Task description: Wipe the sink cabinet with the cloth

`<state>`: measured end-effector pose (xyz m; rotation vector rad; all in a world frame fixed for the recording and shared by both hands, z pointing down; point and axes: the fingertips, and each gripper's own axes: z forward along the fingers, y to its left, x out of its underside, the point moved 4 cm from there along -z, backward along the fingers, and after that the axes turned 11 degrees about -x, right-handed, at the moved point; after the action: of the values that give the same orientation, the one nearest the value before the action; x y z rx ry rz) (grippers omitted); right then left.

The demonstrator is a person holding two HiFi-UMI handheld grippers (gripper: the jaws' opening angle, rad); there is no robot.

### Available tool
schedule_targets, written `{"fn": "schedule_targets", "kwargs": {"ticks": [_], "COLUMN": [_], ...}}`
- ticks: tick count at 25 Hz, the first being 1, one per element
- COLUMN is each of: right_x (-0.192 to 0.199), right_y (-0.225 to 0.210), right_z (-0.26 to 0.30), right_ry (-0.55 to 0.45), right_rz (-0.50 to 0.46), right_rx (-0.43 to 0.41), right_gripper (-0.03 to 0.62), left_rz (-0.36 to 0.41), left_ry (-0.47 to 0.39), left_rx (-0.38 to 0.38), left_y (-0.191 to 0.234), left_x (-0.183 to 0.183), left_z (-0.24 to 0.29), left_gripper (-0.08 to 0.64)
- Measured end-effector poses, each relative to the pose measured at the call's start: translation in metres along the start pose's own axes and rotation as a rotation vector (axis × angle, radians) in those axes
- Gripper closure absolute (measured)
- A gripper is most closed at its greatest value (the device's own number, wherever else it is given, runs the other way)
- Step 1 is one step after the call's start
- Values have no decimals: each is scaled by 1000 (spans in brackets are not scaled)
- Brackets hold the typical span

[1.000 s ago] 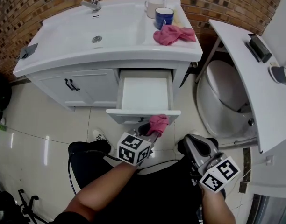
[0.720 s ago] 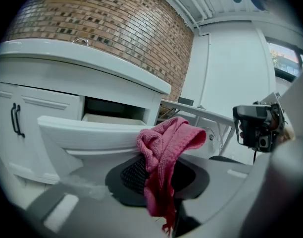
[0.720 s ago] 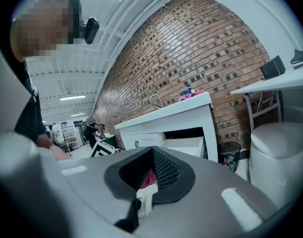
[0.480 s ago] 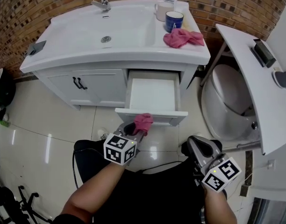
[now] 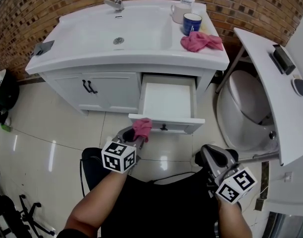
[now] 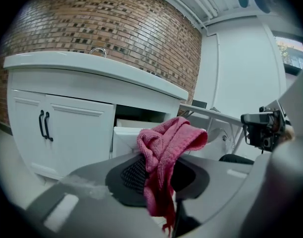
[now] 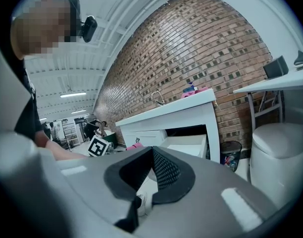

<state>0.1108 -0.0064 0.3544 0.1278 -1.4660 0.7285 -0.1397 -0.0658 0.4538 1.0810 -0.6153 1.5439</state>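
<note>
Cloth [image 5: 141,128], clamped in the left gripper [image 5: 134,137], sits at the front of the cabinet's [image 5: 112,89] open drawer [image 5: 167,125]; right gripper [image 5: 214,158], jaws together, hangs below it.

The bare left forearm [image 5: 99,198] stretches forward, its left gripper [image 5: 135,135] pointing ahead with the jaws clamped tight on a pink cloth [image 5: 142,127]. The right gripper [image 5: 212,157] is held back close to the body on the right side, jaws pressed together with nothing between them.
</note>
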Motion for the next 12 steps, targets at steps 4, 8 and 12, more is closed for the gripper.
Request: {"fn": "schedule_targets", "kwargs": {"ticks": [4,8,12], "right_x": [2,4,7], "right_y": [1,0,-3], "right_z": [3,6,7], "right_ry": [6,12,23], "right_rz": [-1,-3,10], "right_rx": [-1,0,2], "right_gripper": [586,586,586], "left_rz": [-10,-34,-62], "left_ry": [-3,-5,-11], "left_rx": [-31,-60,-83], "left_y": [15,29,38], "left_x": [1,2,2], "left_z": [-7,-13,-18], "left_gripper": [468,468,468]}}
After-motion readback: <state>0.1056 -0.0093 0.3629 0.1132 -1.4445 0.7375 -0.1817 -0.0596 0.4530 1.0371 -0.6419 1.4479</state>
